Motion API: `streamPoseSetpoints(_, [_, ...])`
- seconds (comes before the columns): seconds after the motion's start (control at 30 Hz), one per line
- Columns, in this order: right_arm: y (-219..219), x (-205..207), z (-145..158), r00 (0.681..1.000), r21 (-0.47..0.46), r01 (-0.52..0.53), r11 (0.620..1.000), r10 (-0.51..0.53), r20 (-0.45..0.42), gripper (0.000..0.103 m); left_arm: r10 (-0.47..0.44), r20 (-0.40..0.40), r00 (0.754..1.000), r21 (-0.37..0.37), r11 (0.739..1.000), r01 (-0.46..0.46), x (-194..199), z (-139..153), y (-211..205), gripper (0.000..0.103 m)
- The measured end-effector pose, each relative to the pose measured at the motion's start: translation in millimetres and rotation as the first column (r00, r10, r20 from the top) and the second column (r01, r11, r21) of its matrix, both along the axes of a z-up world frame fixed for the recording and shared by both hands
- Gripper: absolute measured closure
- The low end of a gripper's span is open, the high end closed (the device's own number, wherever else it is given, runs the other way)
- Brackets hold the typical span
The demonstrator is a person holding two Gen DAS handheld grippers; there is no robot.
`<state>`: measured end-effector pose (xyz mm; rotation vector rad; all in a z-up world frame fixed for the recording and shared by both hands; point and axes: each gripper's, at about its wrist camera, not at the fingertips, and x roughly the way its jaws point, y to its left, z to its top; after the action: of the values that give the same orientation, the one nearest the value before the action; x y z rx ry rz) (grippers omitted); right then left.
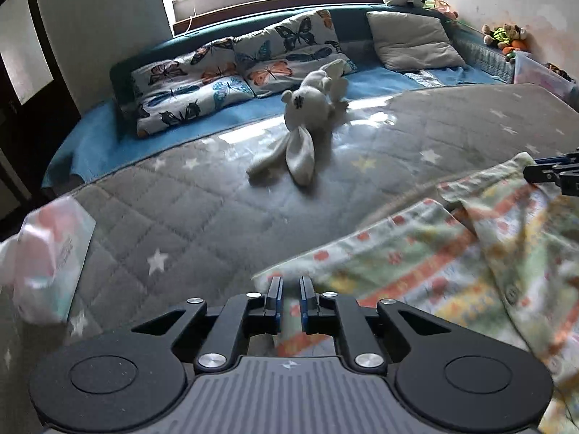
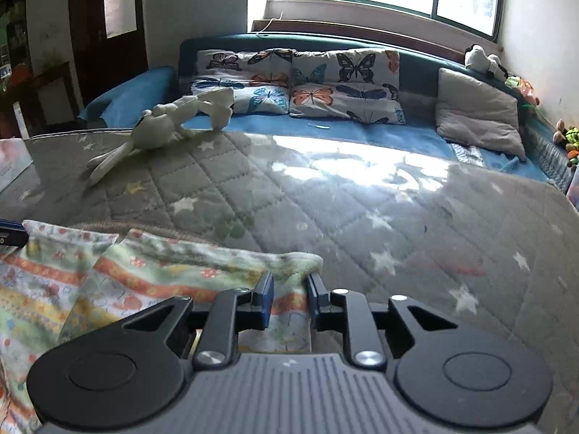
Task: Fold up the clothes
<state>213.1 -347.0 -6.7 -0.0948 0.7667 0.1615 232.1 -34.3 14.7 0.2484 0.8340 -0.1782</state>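
Observation:
A patterned garment (image 1: pixel 452 256) with orange, green and yellow stripes and buttons lies on the grey star quilt. My left gripper (image 1: pixel 289 289) is shut on the garment's left edge, with fabric between its jaws. My right gripper (image 2: pixel 289 285) has its jaws around the garment's right corner (image 2: pixel 282 264), with fabric between them and a wider gap. The right gripper's tips also show at the right edge of the left wrist view (image 1: pixel 553 173). The garment (image 2: pixel 152 275) stretches between the two grippers.
A white plush rabbit (image 1: pixel 311 123) lies on the quilt (image 1: pixel 181 209) further back. Butterfly pillows (image 2: pixel 300 83) and a grey pillow (image 2: pixel 477 112) line the headboard. A pale packet (image 1: pixel 47 260) sits at the left. A storage box (image 1: pixel 542 76) and plush toys stand at the right wall.

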Motion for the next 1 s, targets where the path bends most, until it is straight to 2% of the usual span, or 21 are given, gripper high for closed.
streamPoseSetpoints(0.1, [0, 3, 3, 1.000, -0.008, 0.009, 1.000, -0.009, 0.003, 0.080, 0.011, 0.025, 1.000, 0.024, 1.000, -0.012, 9, -1, -4, 0.092])
streamPoseSetpoints(0.2, [-1, -12, 11, 0.999, -0.006, -0.032, 0.999, 0.032, -0.006, 0.078, 0.017, 0.023, 1.000, 0.002, 1.000, -0.017, 4, 2, -2, 0.092])
streamPoseSetpoints(0.33, [0, -35, 21, 0.995, -0.012, -0.101, 0.995, 0.101, -0.025, 0.071, -0.051, 0.015, 0.999, -0.019, 0.999, 0.051, -37, 5, -10, 0.088])
streamPoseSetpoints(0.47, [15, -76, 24, 0.976, -0.019, -0.212, 0.977, 0.211, -0.060, 0.065, -0.118, 0.009, 0.993, -0.040, 0.992, 0.118, -77, 8, -19, 0.071])
streamPoseSetpoints(0.73, [44, -169, 21, 0.912, -0.031, -0.404, 0.914, 0.400, -0.090, 0.063, -0.251, 0.001, 0.968, -0.083, 0.965, 0.250, -158, 14, -36, 0.070])
streamPoseSetpoints(0.83, [48, -200, 17, 0.904, -0.053, -0.424, 0.904, 0.419, -0.083, 0.060, -0.283, 0.005, 0.959, -0.101, 0.954, 0.282, -181, 15, -40, 0.069])
streamPoseSetpoints(1.0, [47, -241, 25, 0.908, -0.109, -0.419, 0.901, 0.420, -0.018, 0.061, -0.308, 0.025, 0.951, -0.132, 0.942, 0.308, -206, 12, -42, 0.069])
